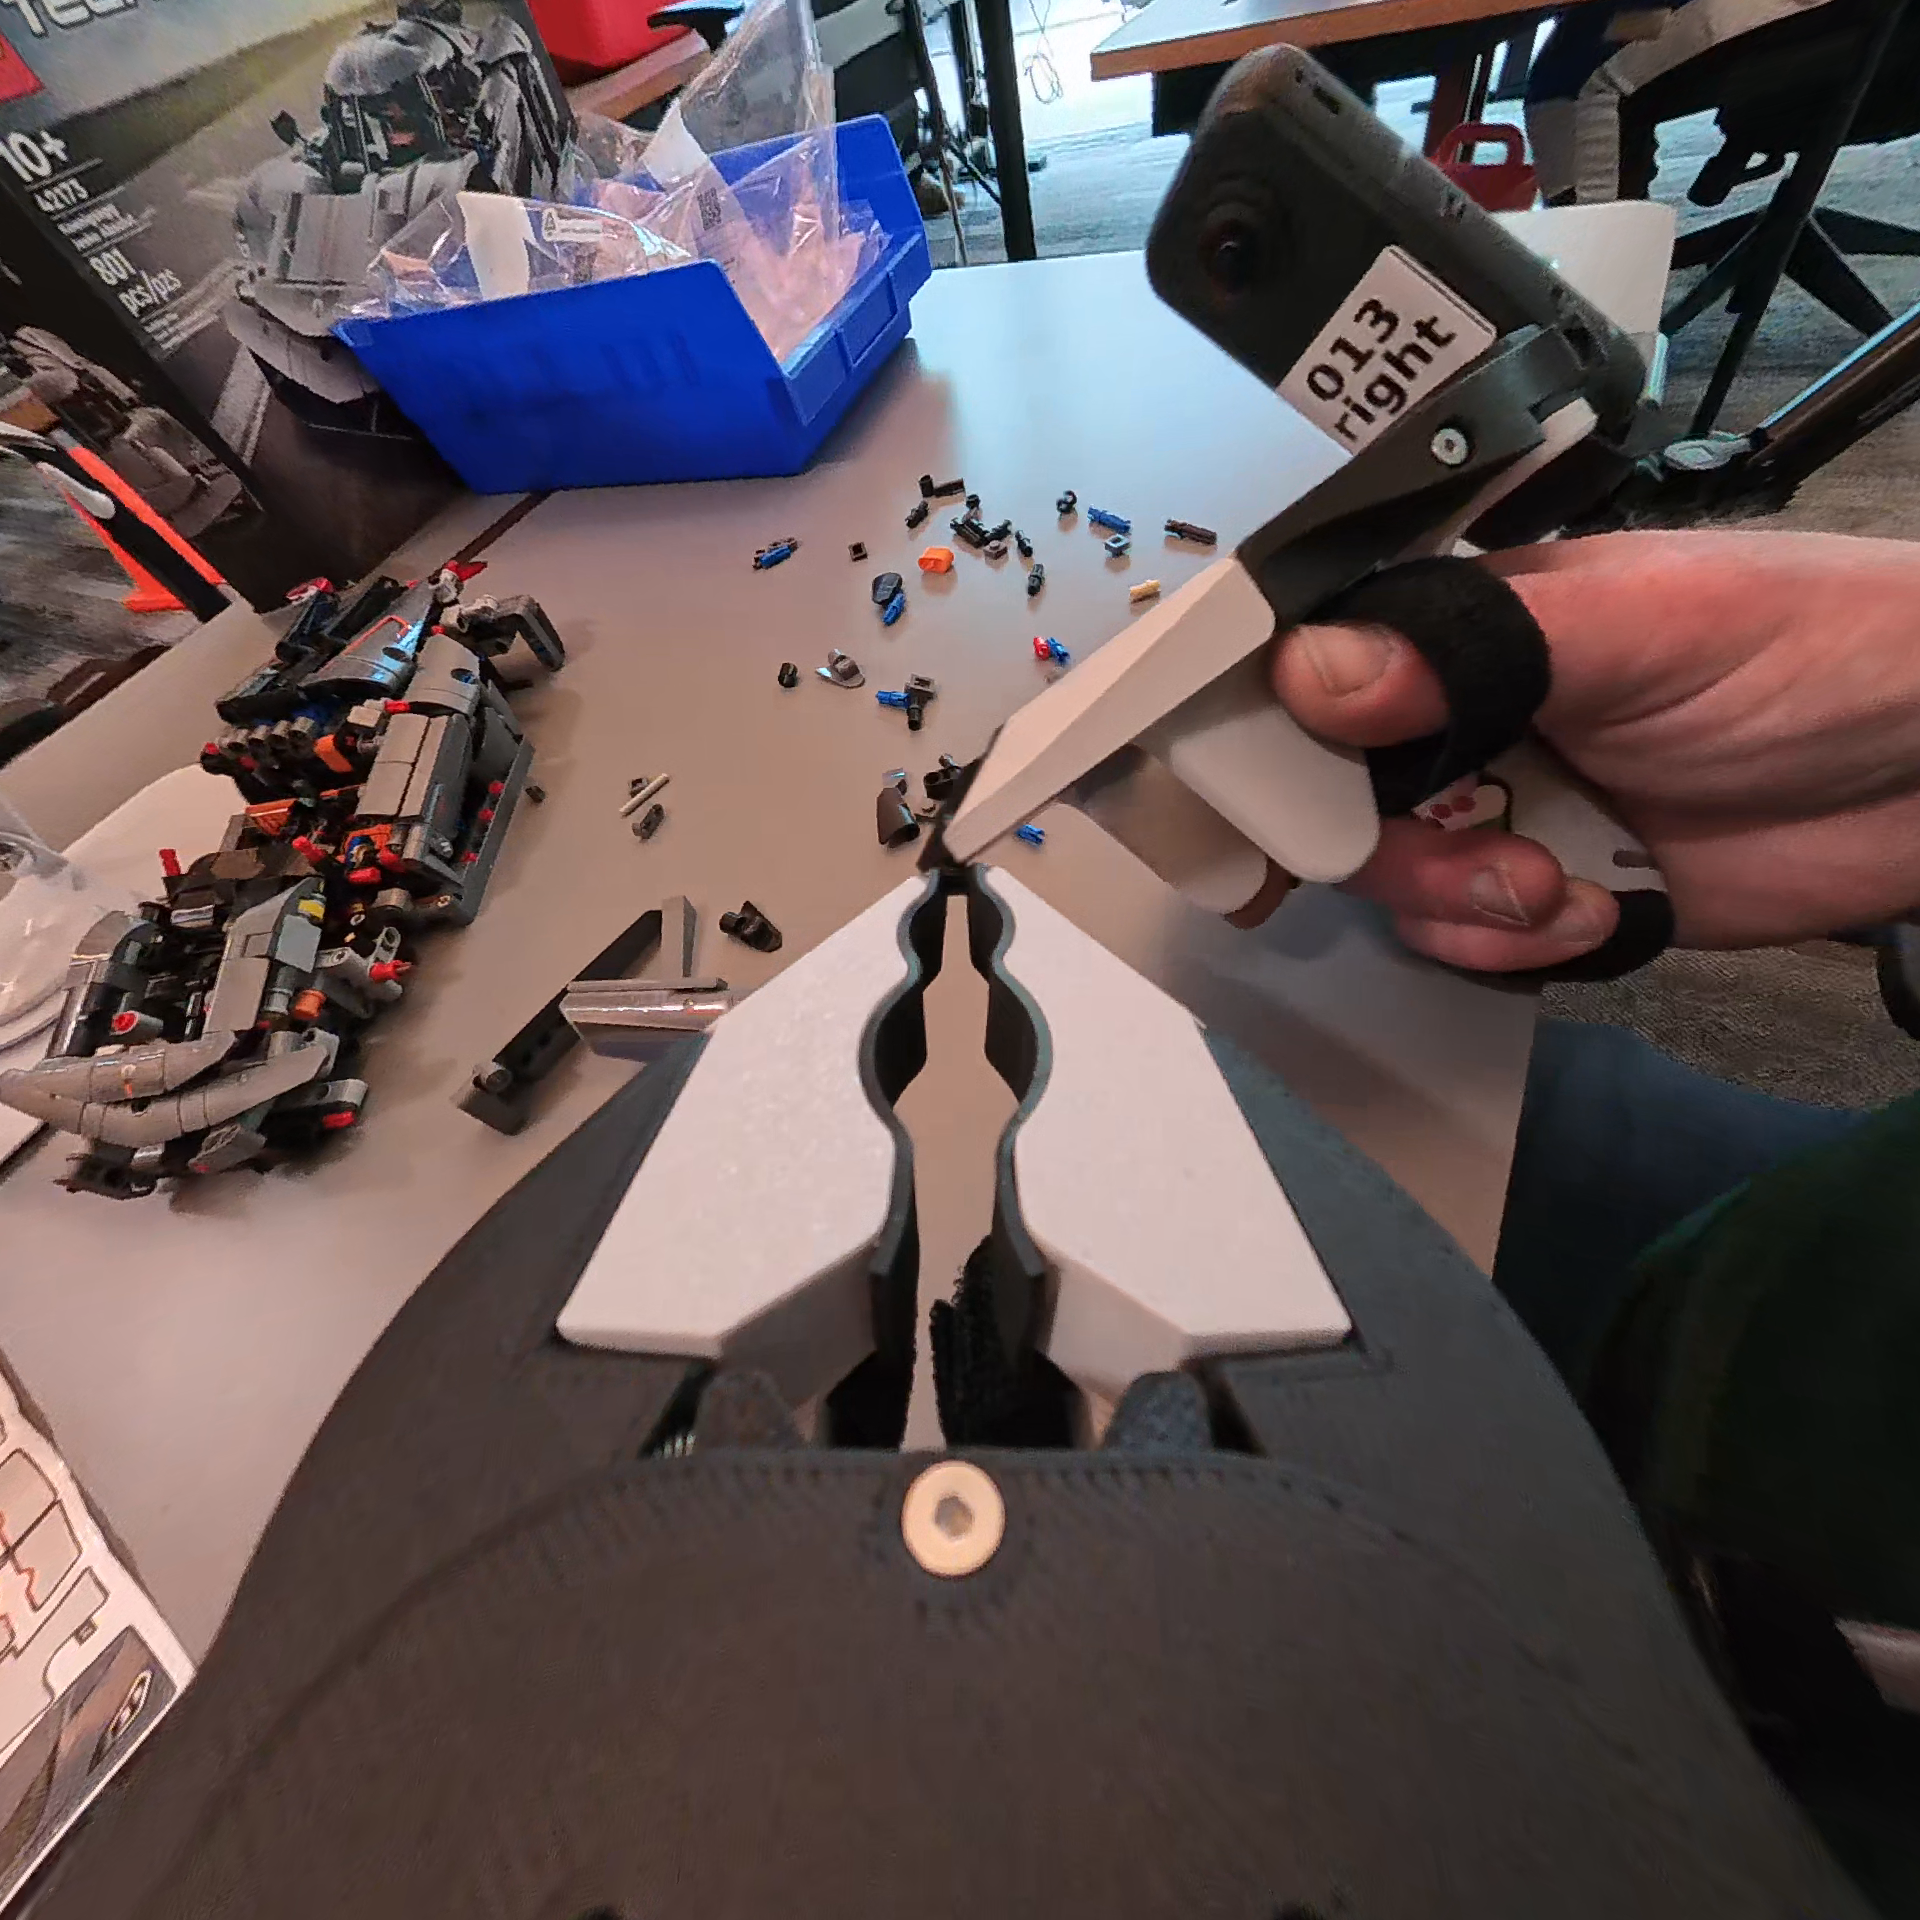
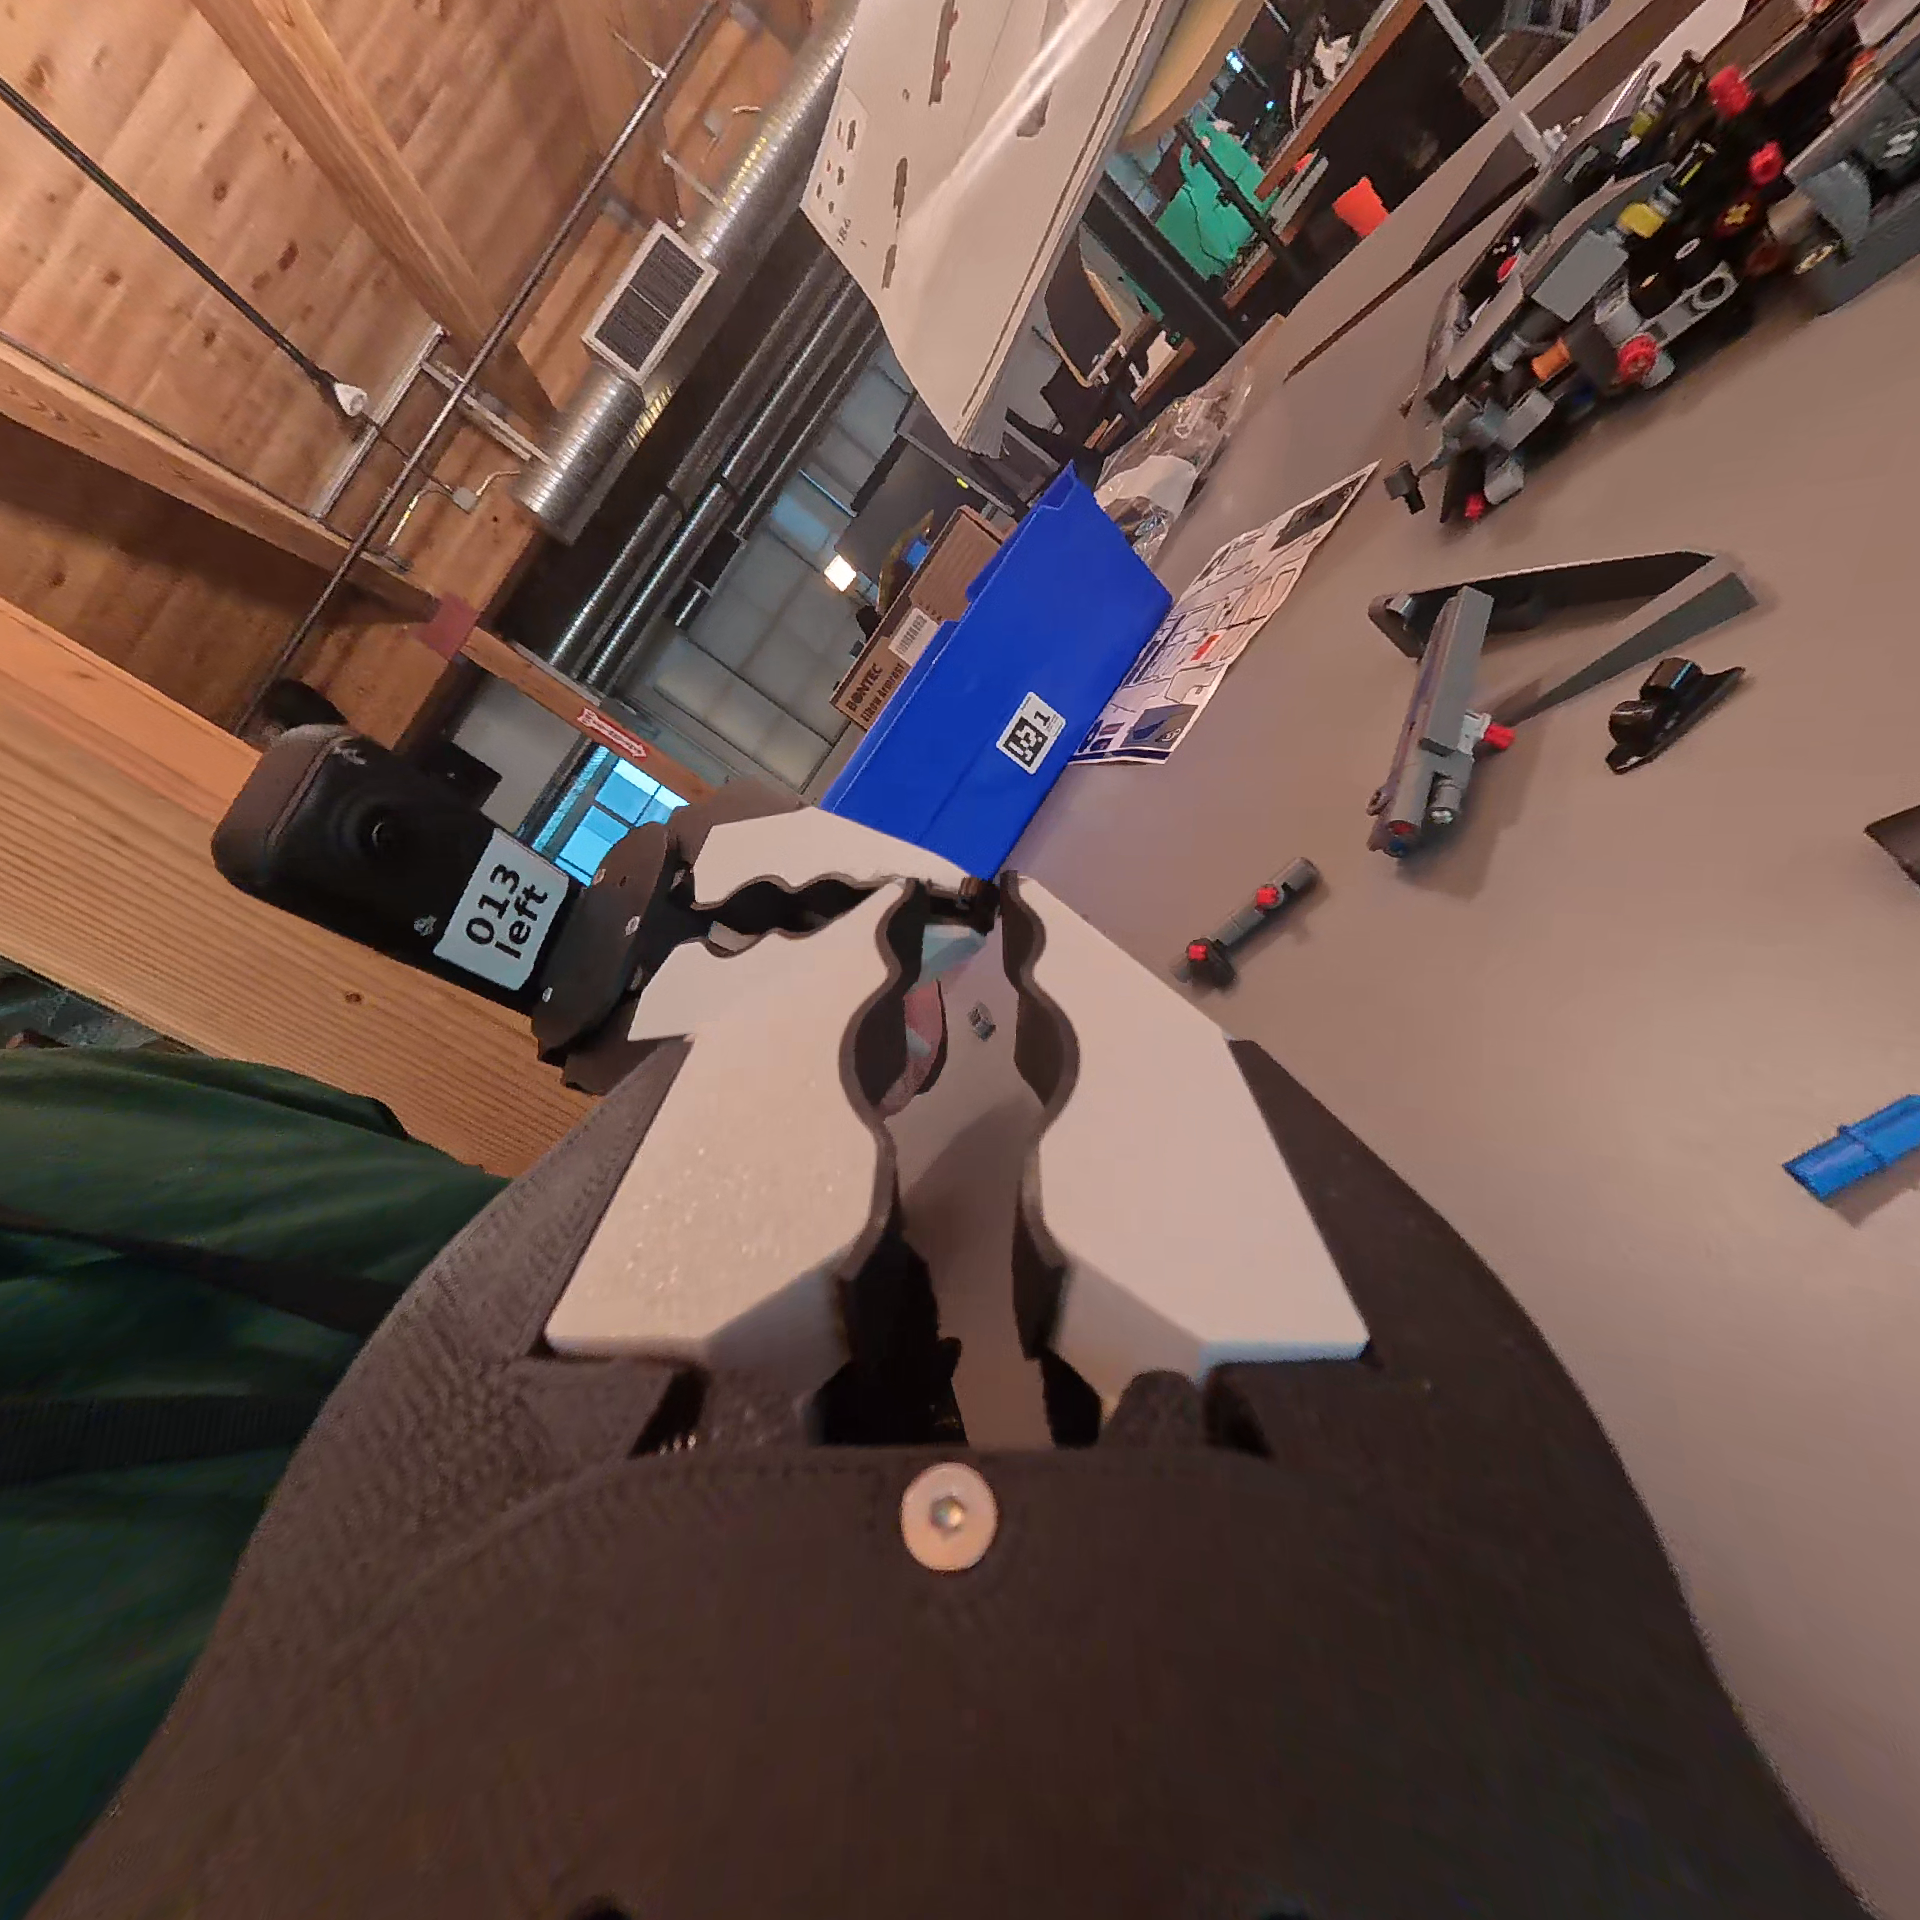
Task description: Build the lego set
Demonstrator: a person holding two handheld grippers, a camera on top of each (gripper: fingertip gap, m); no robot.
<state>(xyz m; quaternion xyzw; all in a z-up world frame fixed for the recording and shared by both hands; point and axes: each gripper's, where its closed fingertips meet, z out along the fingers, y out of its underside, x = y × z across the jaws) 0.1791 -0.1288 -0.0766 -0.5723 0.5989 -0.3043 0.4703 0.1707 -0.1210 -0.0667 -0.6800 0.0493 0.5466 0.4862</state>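
My left gripper point(image 1: 951, 883) is shut at the tips on a small black Lego piece point(image 1: 935, 854), held above the grey table point(image 1: 1039, 364). My right gripper point(image 1: 940, 847) comes in from the right and meets it tip to tip, pinching the same small black piece point(image 2: 968, 889). In the right wrist view my right gripper point(image 2: 956, 891) faces the left gripper point(image 2: 831, 883). I cannot tell whether it is one piece or two. The partly built grey, black and orange Lego car point(image 1: 291, 862) lies to the left and also shows in the right wrist view point(image 2: 1621, 260).
Several loose small pieces point(image 1: 987, 561) are scattered on the table. A black and grey sub-assembly point(image 1: 613, 997) and a black curved piece point(image 1: 750, 927) lie near the car. A blue bin point(image 1: 644, 353) with plastic bags and the Lego box point(image 1: 156, 260) stand behind. A printed sheet point(image 1: 62, 1621) lies near left. Both grippers' tips are close together, under 4 cm apart.
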